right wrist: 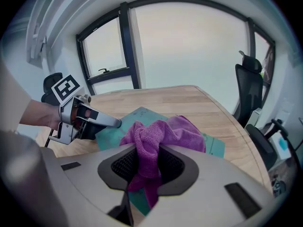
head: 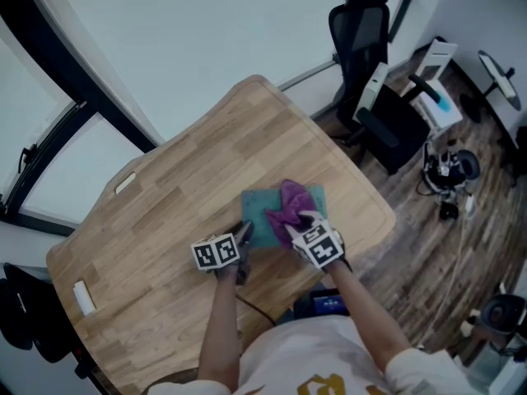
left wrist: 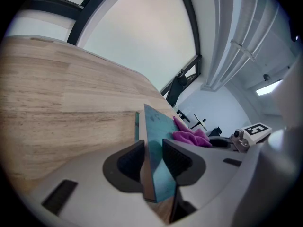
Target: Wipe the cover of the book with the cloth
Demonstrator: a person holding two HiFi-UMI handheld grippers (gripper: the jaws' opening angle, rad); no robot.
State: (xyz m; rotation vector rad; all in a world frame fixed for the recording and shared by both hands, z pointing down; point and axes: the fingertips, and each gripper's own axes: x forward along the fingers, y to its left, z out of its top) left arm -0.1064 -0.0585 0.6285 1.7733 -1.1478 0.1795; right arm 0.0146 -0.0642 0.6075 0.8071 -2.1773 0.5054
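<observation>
A thin teal book (head: 260, 211) lies flat on the wooden table (head: 165, 220), near its front edge. My left gripper (head: 244, 235) is shut on the book's near left edge; in the left gripper view the teal cover (left wrist: 158, 131) runs between the two pads of that gripper (left wrist: 152, 161). A bunched magenta cloth (head: 288, 206) rests on the book's right half. The right gripper (head: 306, 220) is shut on it, and in the right gripper view the cloth (right wrist: 151, 136) fills the gap between the pads of the right gripper (right wrist: 147, 167), spilling onto the book (right wrist: 142, 115).
A black office chair (head: 362, 23) stands off the table's far right corner, with white equipment (head: 428, 89) and cables on the floor beside it. Two small white items (head: 84, 297) (head: 125, 183) lie on the table's left side. Windows line the far wall.
</observation>
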